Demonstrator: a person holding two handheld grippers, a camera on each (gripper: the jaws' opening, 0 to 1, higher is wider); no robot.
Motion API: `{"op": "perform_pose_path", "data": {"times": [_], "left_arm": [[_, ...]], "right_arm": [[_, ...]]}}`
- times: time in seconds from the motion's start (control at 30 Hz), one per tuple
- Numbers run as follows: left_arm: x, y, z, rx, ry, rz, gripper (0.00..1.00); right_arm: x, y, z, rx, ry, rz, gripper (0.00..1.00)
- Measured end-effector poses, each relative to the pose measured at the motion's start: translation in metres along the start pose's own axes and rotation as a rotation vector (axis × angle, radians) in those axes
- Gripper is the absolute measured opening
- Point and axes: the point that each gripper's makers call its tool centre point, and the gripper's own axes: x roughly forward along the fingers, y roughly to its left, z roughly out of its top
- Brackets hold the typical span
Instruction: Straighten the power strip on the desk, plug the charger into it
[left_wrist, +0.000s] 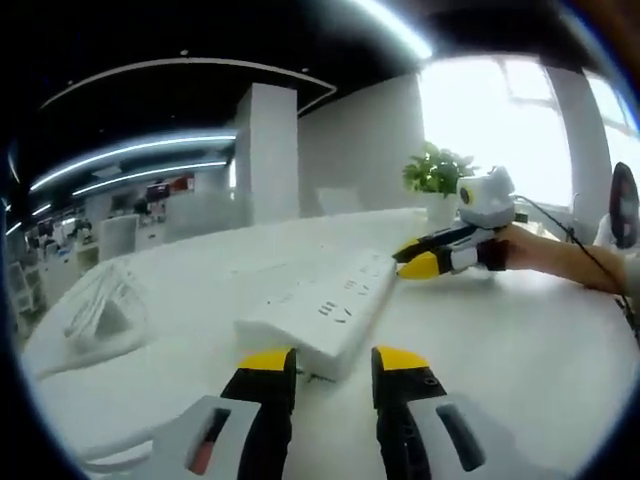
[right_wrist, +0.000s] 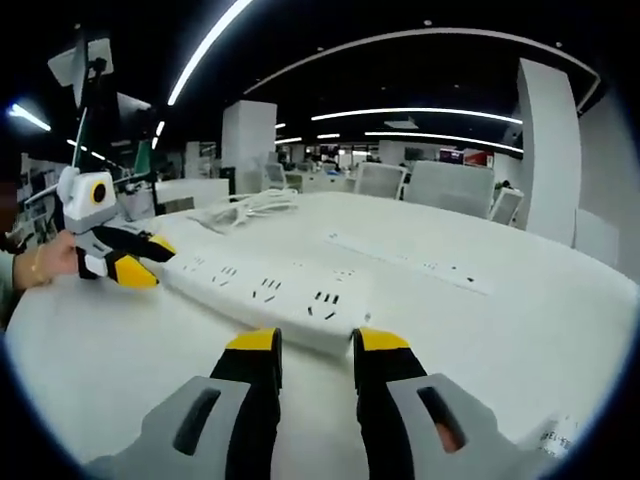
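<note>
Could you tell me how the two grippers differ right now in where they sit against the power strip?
The left gripper faces one short end of the power strip; the right gripper faces the opposite end. In the left gripper view, the right gripper's tips look nearly closed at the strip, while the left gripper's own jaws stand apart, just short of it. Both have yellow-tipped black jaws and hold nothing.

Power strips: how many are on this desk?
1, maybe more hidden: the white power strip lies mid-desk between the left gripper and right gripper.

Window (left_wrist: 520, 120) glare, bright ceiling strips (right_wrist: 420, 112), soft focus, fisheye-bent edges.
</note>
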Motion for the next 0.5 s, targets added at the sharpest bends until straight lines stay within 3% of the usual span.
{"op": "perform_pose_path", "data": {"times": [0.5], "left_arm": [[-0.004, 0.002, -0.003, 0.011, 0.005, 0.005, 0.30]], "right_arm": [[-0.005, 0.013, -0.002, -0.001, 0.013, -0.011, 0.29]]}}
